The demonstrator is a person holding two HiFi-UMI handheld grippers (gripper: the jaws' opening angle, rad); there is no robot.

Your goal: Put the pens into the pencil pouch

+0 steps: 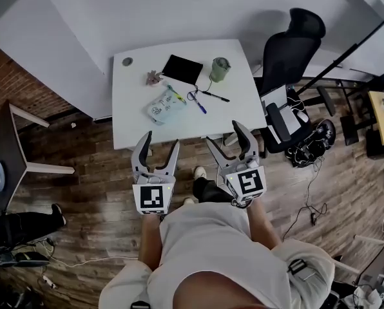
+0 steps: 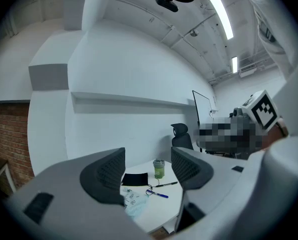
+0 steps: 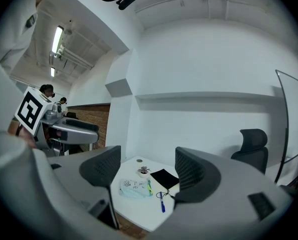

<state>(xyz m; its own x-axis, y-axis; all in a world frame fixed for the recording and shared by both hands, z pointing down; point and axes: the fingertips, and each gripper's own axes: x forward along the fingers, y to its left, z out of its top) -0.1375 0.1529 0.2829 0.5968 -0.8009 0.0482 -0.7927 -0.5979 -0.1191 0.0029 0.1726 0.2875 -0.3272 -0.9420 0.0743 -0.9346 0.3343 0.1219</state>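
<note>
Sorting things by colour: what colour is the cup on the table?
The cup is green; the head view shows it best.
</note>
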